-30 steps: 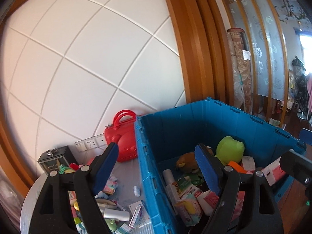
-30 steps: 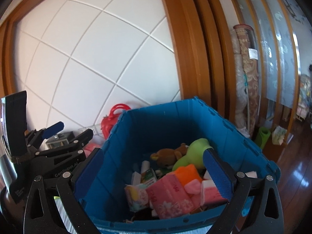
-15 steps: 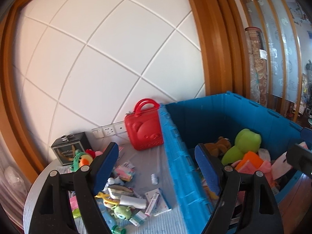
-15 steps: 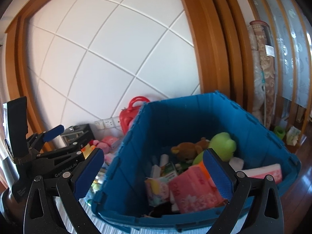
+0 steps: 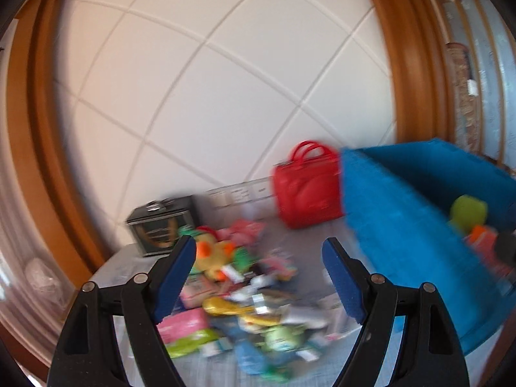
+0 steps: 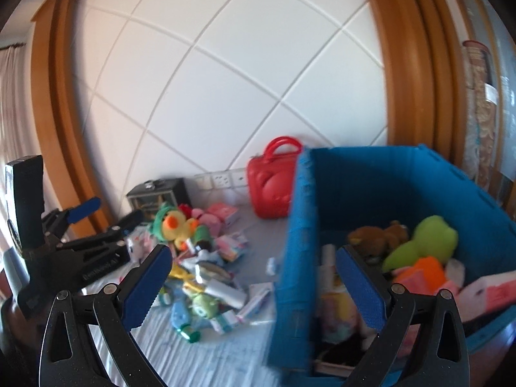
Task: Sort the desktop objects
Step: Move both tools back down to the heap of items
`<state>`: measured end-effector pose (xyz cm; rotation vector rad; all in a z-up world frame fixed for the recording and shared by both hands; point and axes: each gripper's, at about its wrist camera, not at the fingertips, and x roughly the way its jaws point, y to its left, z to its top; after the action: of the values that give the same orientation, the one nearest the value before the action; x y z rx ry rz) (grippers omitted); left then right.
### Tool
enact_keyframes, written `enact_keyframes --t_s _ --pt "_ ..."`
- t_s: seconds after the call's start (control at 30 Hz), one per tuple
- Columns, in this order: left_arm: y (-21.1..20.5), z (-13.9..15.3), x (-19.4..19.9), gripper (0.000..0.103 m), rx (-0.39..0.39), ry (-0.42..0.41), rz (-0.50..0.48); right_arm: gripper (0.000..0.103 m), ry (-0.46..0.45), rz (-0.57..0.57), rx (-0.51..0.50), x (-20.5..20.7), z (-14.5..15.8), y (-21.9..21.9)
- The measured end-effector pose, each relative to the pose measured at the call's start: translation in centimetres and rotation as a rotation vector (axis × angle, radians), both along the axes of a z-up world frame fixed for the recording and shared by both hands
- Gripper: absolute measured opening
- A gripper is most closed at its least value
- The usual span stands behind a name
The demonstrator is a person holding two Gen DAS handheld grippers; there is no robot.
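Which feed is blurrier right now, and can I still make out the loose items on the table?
Left wrist view: heavy motion smear; the pile is colour blobs, though the red case and blue bin read clearly. Right wrist view: milder blur; the duck plush is recognisable, but the blue bin's near wall is streaked. Both show fisheye bending.

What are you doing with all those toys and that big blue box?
Tidying up. The left gripper and the right gripper are both open and holding nothing. Some toys, like the green plush, are in the blue bin. A jumbled pile of toys waits on the table beside the bin.
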<state>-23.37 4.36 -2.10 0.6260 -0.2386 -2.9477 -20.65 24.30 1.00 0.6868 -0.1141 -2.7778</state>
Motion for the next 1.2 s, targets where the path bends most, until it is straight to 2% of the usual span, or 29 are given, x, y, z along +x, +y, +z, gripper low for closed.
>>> enact_keyframes --t_s 0.1,0.23,0.33,0.43,0.53,0.63,0.67,0.73,0.8,0.9,0.97,1.03,1.17,1.2 --pt "-5.7 -1.4 0.4 0.08 -0.048 0.0 0.061 0.103 -0.023 0.007 -0.007 -0.7 -1.1 -3.2" --pt "-11.9 -3.5 0.6 0.08 -0.041 -0.028 0.085 0.103 -0.07 0.022 -0.016 -2.1 -3.6 -7.2" --pt "-14.7 -6.1 0.7 0.08 -0.069 -0.073 0.055 0.103 -0.118 0.053 0.0 -3.3 -6.6 -10.5" --pt "-16.6 -9.4 0.2 0.08 -0.048 -0.134 0.005 0.103 -0.184 0.091 0.018 -4.5 -10.0 -13.2" --pt "-16.9 -12.2 -0.3 0.08 0.003 -0.18 -0.071 0.101 -0.238 0.118 0.063 -6.1 -13.0 -15.3" --pt "-15.9 -15.7 -0.6 0.08 -0.039 -0.222 -0.14 0.099 -0.267 0.151 0.107 -7.5 -15.3 -15.9" --pt "-15.6 -16.5 -0.9 0.08 -0.024 -0.246 -0.159 0.099 -0.274 0.159 0.12 -7.9 -16.0 -15.9" --pt "-15.1 -17.9 -1.6 0.08 0.018 -0.28 -0.208 0.094 -0.313 0.196 0.141 -8.9 -18.0 -16.4" --pt "-14.5 -19.0 -2.1 0.08 0.015 -0.29 -0.221 0.092 -0.353 0.243 0.166 -10.1 -20.4 -17.4" --pt "-13.8 -20.4 -3.5 0.08 0.051 -0.324 -0.271 0.09 -0.394 0.302 0.193 -12.2 -23.2 -18.5" --pt "-13.2 -21.4 -4.4 0.08 0.047 -0.345 -0.308 0.09 -0.433 0.304 0.195 -14.0 -25.0 -18.6" --pt "-12.7 -22.1 -4.8 0.08 0.039 -0.358 -0.345 0.084 -0.503 0.316 0.172 -15.9 -27.1 -18.6" --pt "-11.3 -24.3 -5.2 0.08 0.015 -0.403 -0.475 0.073 -0.591 0.33 0.188 -18.3 -30.1 -19.2" --pt "-10.8 -24.8 -5.2 0.08 0.015 -0.411 -0.503 0.064 -0.609 0.338 0.194 -18.7 -30.8 -19.4"
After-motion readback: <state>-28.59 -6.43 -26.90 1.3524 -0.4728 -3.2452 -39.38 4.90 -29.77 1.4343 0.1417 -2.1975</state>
